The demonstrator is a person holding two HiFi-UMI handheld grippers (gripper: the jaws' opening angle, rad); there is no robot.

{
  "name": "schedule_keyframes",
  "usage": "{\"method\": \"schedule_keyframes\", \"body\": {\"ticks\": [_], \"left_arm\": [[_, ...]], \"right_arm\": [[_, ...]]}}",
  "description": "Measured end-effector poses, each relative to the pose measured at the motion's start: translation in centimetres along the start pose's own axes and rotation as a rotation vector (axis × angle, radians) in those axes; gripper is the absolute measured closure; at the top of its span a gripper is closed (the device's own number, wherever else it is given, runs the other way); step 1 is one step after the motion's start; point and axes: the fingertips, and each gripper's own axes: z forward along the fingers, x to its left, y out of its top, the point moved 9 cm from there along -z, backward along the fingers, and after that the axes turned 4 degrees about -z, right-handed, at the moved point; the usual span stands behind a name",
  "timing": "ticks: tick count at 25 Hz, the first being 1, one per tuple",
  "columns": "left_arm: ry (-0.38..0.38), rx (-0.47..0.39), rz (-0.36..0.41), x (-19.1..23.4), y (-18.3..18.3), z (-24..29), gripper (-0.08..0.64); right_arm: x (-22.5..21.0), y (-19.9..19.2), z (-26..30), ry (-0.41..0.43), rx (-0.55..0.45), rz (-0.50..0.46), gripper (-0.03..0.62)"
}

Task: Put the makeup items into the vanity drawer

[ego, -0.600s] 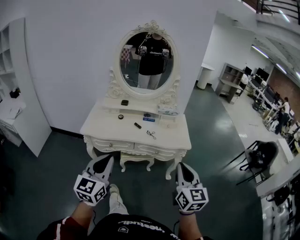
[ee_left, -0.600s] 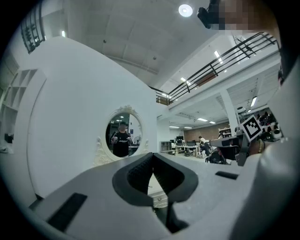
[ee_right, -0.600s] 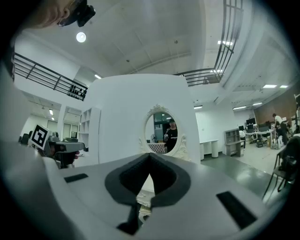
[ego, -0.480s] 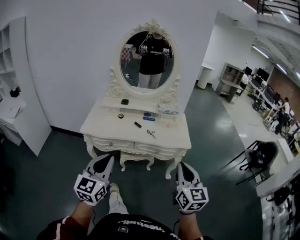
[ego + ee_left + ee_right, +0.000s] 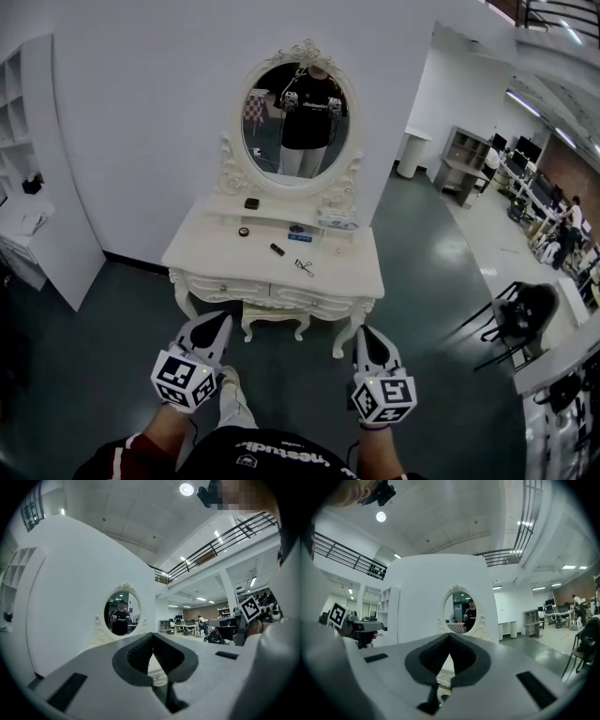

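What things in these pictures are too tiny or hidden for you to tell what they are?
- Small dark items on the vanity top: head view, too small to name.
- Drawers: head view, the shut fronts hide what is inside.
- The same items in both gripper views: blocked by the bodies of the left gripper and the right gripper. Both have their jaws shut on nothing.

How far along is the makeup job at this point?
Nothing done: the drawers look shut and the small items lie on the vanity top. In hand: nothing; left tongs and right tongs are shut, empty, short of the vanity. Everything is left.
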Motion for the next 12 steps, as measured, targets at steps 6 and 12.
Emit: {"method": "schedule_keyframes", "body": {"ticks": [6,12], "left_arm": [[0.015,0.006,-0.009,0.5,-0.4,-0.1,0.555],[0.038,0.004,0.005,1.6,-0.6,0.3,0.555]], "right_arm": [[0.1,-0.5,0.4,0.012,-0.003,0.012,0.589],[0.0,-1.4,1.5,-0.01,0.022,0.026,0.589]]}}
